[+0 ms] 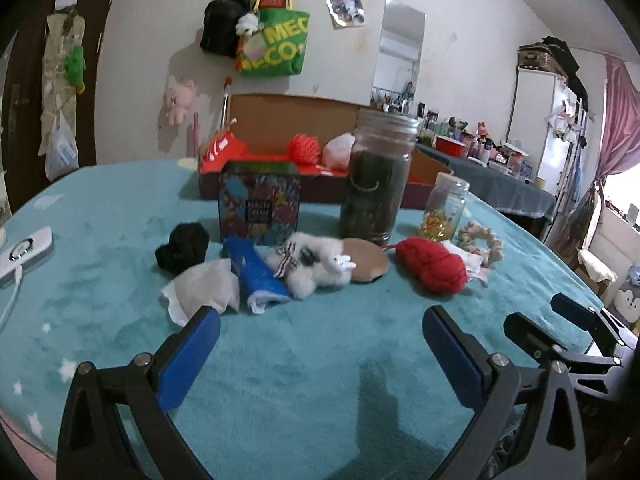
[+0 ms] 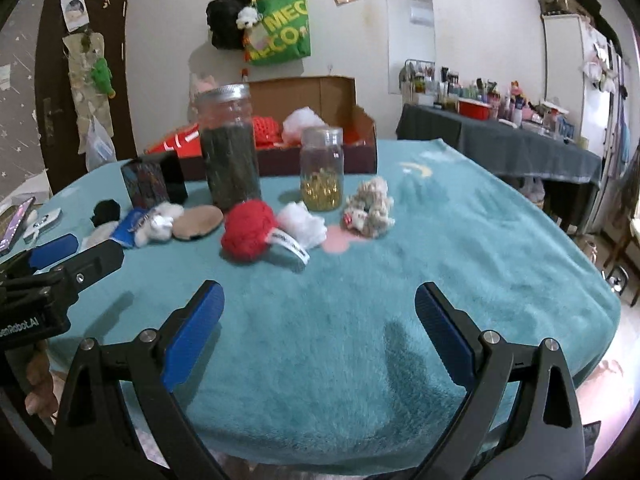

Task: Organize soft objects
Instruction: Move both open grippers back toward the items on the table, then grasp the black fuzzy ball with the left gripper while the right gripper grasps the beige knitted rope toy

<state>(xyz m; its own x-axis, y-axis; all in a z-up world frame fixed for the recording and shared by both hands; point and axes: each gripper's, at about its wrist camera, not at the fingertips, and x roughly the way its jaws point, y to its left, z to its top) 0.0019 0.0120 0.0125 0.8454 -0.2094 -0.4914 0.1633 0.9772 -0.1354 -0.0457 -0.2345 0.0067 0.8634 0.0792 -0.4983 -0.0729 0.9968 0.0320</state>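
Soft things lie in a row on the teal blanket [image 1: 304, 360]: a black pompom [image 1: 183, 251], a white cloth [image 1: 202, 290], a blue cloth [image 1: 256, 270], a white plush toy [image 1: 316, 266], a tan pad [image 1: 366, 266], a red yarn ball [image 1: 434, 266] and a beige scrunchie [image 1: 482, 242]. The red yarn ball [image 2: 249, 232], a white cloth [image 2: 302, 226] and the scrunchie [image 2: 372, 204] also show in the right wrist view. My left gripper [image 1: 320, 332] is open and empty, short of the row. My right gripper [image 2: 318, 312] is open and empty, to the right of the left one.
An open cardboard box [image 1: 320, 120] at the back holds a red net ball [image 1: 304, 148] and a pink puff [image 1: 340, 150]. A tall dark jar [image 1: 378, 176], a small jar with gold bits [image 1: 444, 208] and a patterned tin [image 1: 259, 204] stand behind the row. A white device [image 1: 24, 254] lies at left.
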